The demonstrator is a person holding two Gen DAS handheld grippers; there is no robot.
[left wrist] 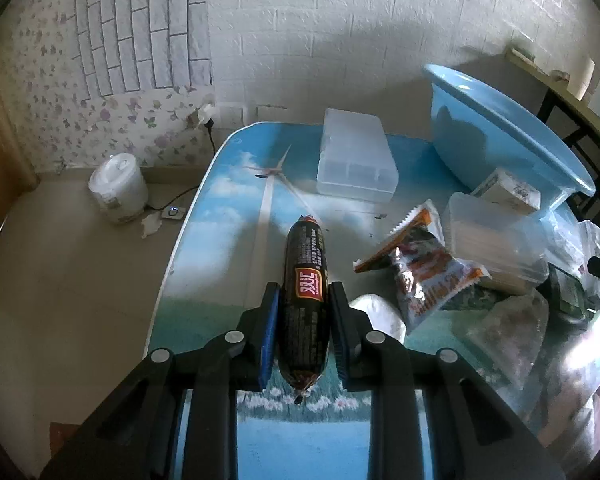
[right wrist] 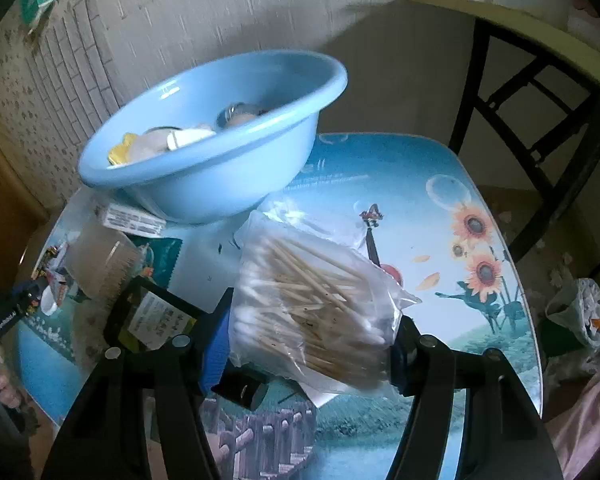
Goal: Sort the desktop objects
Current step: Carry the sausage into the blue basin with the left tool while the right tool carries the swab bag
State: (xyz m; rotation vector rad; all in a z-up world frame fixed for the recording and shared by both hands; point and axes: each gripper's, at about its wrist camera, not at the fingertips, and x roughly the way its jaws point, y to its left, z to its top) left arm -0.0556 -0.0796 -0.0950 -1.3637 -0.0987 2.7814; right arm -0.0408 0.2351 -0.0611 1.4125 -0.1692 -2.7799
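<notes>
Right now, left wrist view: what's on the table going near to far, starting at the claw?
Left claw, shut on the sausage → orange snack packet → clear lidded box → blue basin, farthest, toward the right.

One blue basin (right wrist: 204,184), one clear compartment box (left wrist: 356,158), one sausage (left wrist: 305,300), two snack packets (left wrist: 428,276), one bag of cotton swabs (right wrist: 312,308), one toothpick tub (left wrist: 496,240).
</notes>
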